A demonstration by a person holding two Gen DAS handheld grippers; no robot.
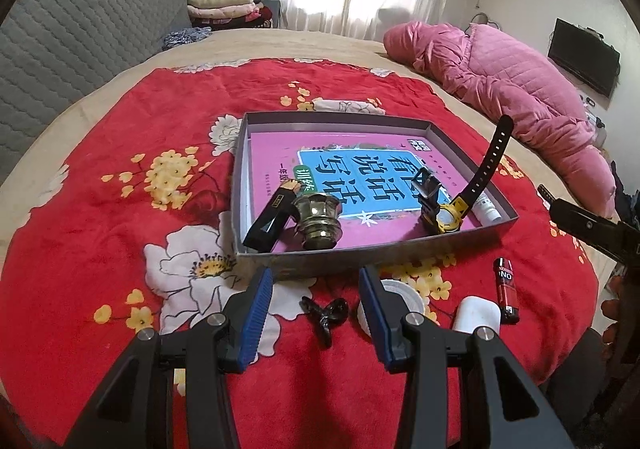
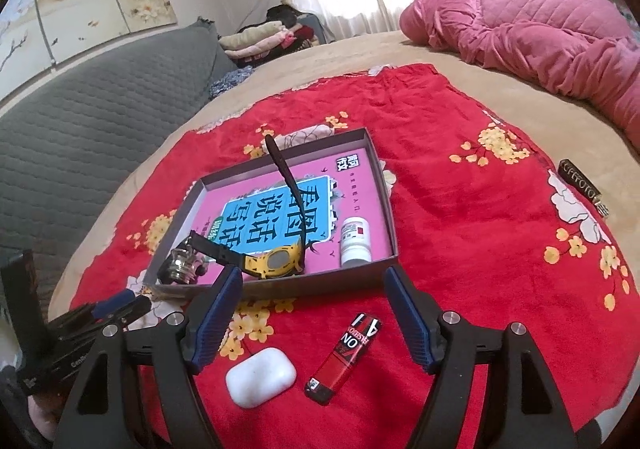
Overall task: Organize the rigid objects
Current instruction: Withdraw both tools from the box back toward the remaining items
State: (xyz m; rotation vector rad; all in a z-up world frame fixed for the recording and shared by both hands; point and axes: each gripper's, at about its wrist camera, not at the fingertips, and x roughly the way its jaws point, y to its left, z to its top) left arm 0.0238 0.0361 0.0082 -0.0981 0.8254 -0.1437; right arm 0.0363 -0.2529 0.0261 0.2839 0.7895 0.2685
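A shallow grey box (image 1: 360, 251) (image 2: 320, 283) with a pink book in its bottom lies on the red floral cloth. In it are a yellow-and-black watch (image 1: 450, 215) (image 2: 276, 261), a metal cup (image 1: 318, 223) (image 2: 178, 269), a black lighter-like block (image 1: 268, 227) and a small white bottle (image 1: 488, 209) (image 2: 356, 241). My left gripper (image 1: 316, 309) is open, above a small black clip (image 1: 324, 313). My right gripper (image 2: 312, 313) is open, above a red lighter (image 2: 344, 357) (image 1: 506, 291) and a white earbud case (image 2: 260, 377) (image 1: 476, 315).
A white round lid (image 1: 404, 295) lies just right of the left gripper. A dark bar with lettering (image 2: 582, 185) lies on the beige sheet at right. A pink quilt (image 1: 500, 85) (image 2: 540, 29) lies at the far right, a grey headboard (image 1: 72, 49) at left.
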